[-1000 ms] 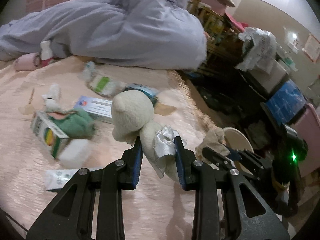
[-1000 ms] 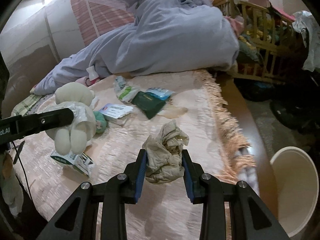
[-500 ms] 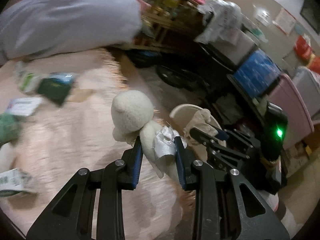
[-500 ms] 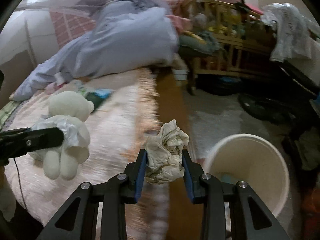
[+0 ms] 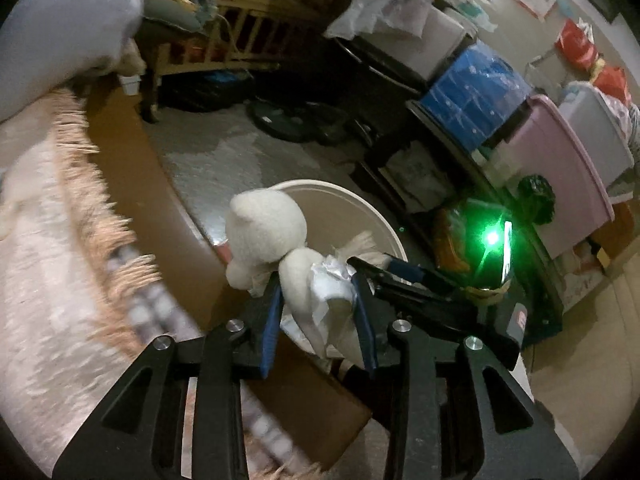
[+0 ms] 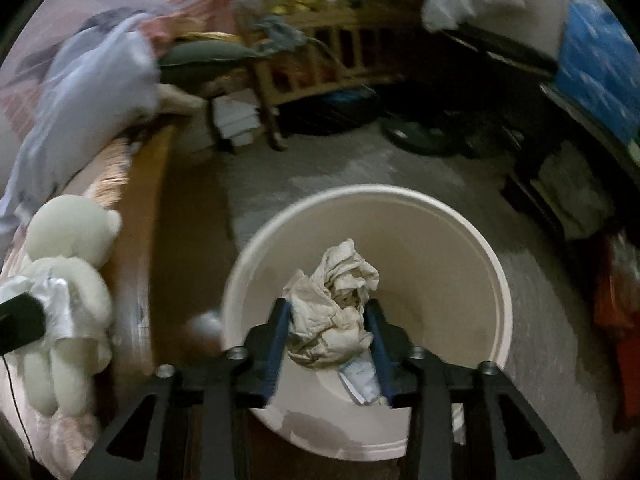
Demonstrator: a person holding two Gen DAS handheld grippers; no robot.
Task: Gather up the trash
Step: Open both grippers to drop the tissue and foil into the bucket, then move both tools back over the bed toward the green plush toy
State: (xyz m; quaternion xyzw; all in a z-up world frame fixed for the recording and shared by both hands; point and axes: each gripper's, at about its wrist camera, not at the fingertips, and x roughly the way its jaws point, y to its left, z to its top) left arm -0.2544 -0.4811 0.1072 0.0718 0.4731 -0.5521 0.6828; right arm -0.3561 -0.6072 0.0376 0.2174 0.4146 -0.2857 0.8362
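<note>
crumpled paper [image 6: 334, 304]: beige wad, creased and soft-looking, sits between the blue pads of the right gripper [image 6: 327, 344], directly over the bin's mouth.
right gripper: angled steeply down into the bin; jaws opening with the wad between them, which fills the gap and meets both pads. Black frame, bolt heads on the knuckles.
bin [image 6: 472, 236]: round, cream plastic, smooth wall, thin rolled rim; stands on the floor just beside the bed's edge. A small pale-blue printed scrap [image 6: 360, 380] lies inside at the bottom.
plush bear [image 5: 276, 248]: off-white, fuzzy, round head, shiny silver fabric bow [image 5: 328, 284] at its body. Held up at the bin's near rim, over the bed frame.
left gripper [image 5: 318, 316]: tilted down, jaws opening with the bear's body and bow between them; blue pads lie against the bow on both sides.
bed frame [image 5: 168, 216]: brown, smooth, curved board between mattress and bin.
bedspread [image 5: 48, 240]: pale pink, nubby weave, tan fringe along the edge; blurred.
floor [image 5: 208, 160]: grey, mottled.
background: wooden slatted crib [image 5: 224, 36], blue box [image 5: 476, 92], pink lidded tub [image 5: 560, 168]; detail soft.
</note>
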